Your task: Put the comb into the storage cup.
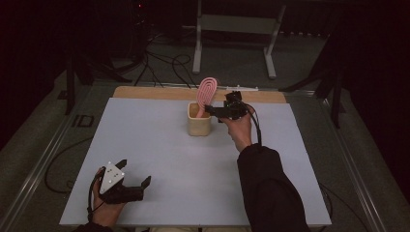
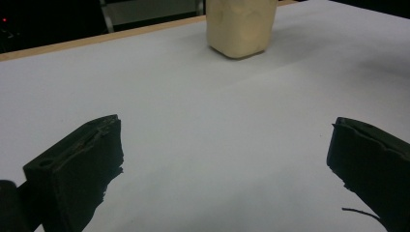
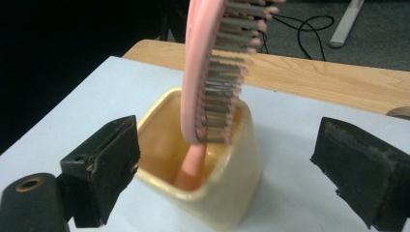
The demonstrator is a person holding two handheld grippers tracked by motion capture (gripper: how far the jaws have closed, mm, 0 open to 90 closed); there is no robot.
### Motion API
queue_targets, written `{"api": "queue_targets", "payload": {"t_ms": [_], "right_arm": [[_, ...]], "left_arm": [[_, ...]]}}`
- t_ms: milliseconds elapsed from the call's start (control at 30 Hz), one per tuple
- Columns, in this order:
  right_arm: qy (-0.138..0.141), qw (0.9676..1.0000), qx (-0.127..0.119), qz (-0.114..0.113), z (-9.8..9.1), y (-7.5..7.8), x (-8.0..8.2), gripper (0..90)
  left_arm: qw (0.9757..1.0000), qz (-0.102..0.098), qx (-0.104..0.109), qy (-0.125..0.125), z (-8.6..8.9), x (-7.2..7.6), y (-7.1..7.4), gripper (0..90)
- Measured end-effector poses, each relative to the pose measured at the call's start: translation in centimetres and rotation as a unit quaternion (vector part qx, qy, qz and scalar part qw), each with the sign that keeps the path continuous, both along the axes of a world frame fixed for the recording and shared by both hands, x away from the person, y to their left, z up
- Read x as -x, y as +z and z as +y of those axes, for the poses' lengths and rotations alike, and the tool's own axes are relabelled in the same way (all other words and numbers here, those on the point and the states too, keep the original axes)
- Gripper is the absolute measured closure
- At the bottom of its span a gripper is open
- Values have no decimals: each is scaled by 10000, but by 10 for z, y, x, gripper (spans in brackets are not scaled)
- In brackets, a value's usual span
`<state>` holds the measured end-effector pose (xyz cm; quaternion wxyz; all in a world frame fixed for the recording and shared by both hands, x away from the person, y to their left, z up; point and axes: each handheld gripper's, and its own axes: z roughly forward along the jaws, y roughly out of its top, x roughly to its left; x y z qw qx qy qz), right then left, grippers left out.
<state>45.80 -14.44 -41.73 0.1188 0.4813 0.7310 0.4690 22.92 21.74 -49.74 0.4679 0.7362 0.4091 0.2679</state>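
Hairbrush — pink, handle down — stands in the cream cup toward the far middle of the white desk. Right claw sits just beside the cup, jaws wide, gripping nothing. Left claw rests at the near-left corner — likewise spread wide and empty.

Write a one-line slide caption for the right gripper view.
Right gripper open beside a cream cup on the white table, a pink hairbrush standing handle-down inside it.
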Motion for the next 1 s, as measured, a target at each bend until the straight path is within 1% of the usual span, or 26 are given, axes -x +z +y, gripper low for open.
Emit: {"api": "queue_targets", "payload": {"t_ms": [33, 67, 100, 200, 233, 333, 467, 500, 533, 600, 633, 667, 700, 733, 867, 900, 1000], "right_arm": [[27, 10000, -16, -35, -4, 0, 5, 92], [27, 10000, -16, -35, -4, 0, 5, 92], [52, 10000, -15, -73, -9, -1, 9, 92], [53, 9999, -65, -80, -13, -1, 13, 92], [63, 9999, -63, -100, -17, -2, 17, 93], [97, 9998, -63, -137, -20, -1, 21, 93], [151, 9996, 57, -216, -25, -2, 30, 92], [183, 9994, 175, -242, -27, -2, 35, 92], [183, 9994, 175, -242, -27, -2, 35, 92], [166, 9990, 297, -305, -29, -2, 41, 92], [158, 9989, 270, -350, -31, -3, 49, 92], [158, 9989, 270, -350, -31, -3, 49, 92], [165, 9991, 153, -346, -35, -5, 56, 92], [165, 9991, 153, -346, -35, -5, 56, 92], [147, 9992, 122, -358, -43, -9, 67, 92], [114, 9992, 104, -373, -48, -10, 72, 92], [102, 9991, 92, -410, -52, -12, 76, 92]], "left_arm": [[10000, 3, -11, -3, 0, 0, 0, 0], [10000, 4, -16, -6, -1, 0, 0, 0], [10000, 5, -23, -6, -1, 0, 0, 0], [10000, 8, -40, -5, -1, 0, 0, 0], [10000, 7, -44, -5, -1, 0, 0, 0], [10000, 8, -45, -1, -1, 0, 0, 0], [10000, 19, -23, 33, -1, 0, 0, 0], [10000, 20, -22, 39, -1, 0, 0, 0], [10000, 20, -22, 39, -1, 0, 0, 0], [10000, 14, -29, 37, -1, 0, 0, 0], [10000, 12, -30, 35, -1, 0, 0, 0], [10000, 12, -31, 33, -1, 0, 0, 0], [10000, 19, -34, 33, -1, -1, 0, 0], [10000, 19, -34, 33, -1, -1, 0, 0], [10000, 13, -34, 45, -2, 0, 0, 0], [10000, 15, -31, 46, -2, -1, 0, 0], [10000, 14, -24, 50, -2, -1, 0, 0]]}}
